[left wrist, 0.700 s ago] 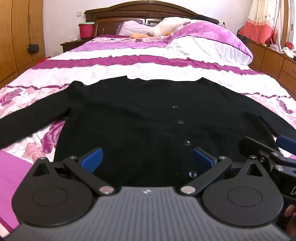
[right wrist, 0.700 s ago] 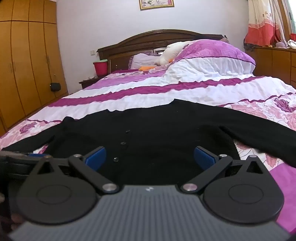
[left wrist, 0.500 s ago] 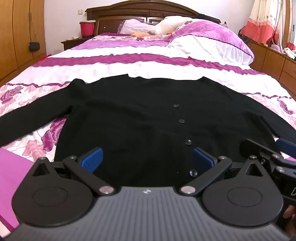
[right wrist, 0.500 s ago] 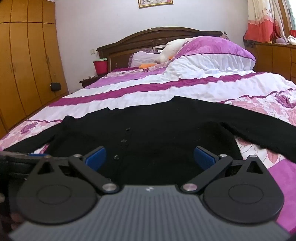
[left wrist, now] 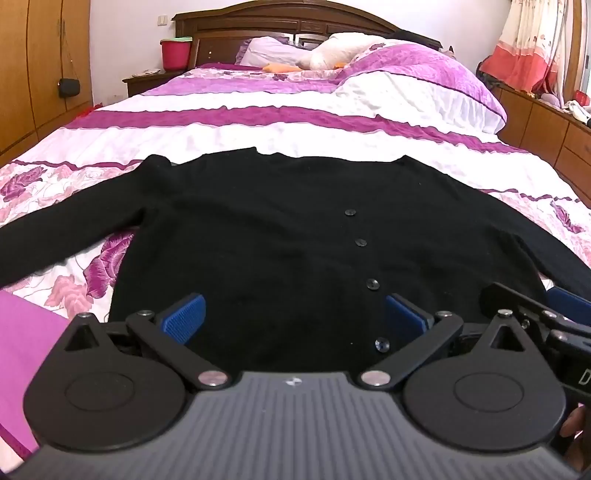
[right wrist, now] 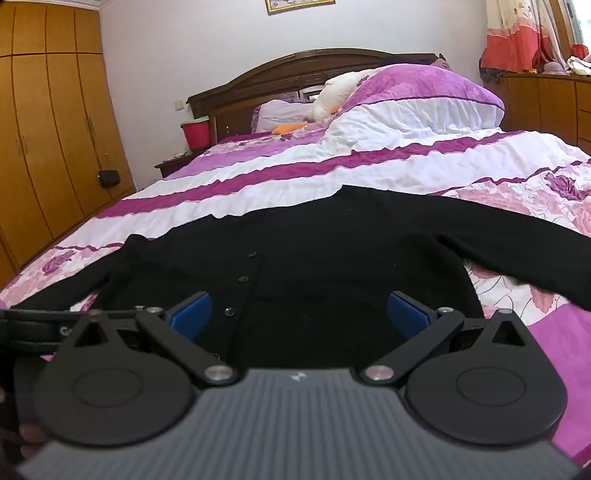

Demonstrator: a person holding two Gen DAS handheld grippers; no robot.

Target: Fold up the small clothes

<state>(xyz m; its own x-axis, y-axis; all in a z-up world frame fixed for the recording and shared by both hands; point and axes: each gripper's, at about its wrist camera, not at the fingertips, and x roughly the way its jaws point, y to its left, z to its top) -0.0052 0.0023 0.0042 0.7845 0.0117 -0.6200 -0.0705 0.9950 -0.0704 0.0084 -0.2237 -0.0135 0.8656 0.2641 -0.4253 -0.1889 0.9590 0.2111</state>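
A black buttoned cardigan lies flat on the bed, front up, hem toward me, both sleeves spread out sideways. In the right wrist view the same cardigan fills the middle. My left gripper hovers over the hem, open wide, nothing between its blue pads. My right gripper is also open wide over the hem, a little to the right, its blue pads empty. The right gripper's edge shows beside the left one.
The bed's pink, white and purple floral cover stretches far ahead. A folded quilt, pillows and a soft toy lie near the dark headboard. A red bucket stands on a nightstand, wardrobes at left, a low cabinet at right.
Both views have tipped slightly: the cardigan sits a little lower and closer in frame, and the right view has rolled so the bed slopes. Both grippers stay open.
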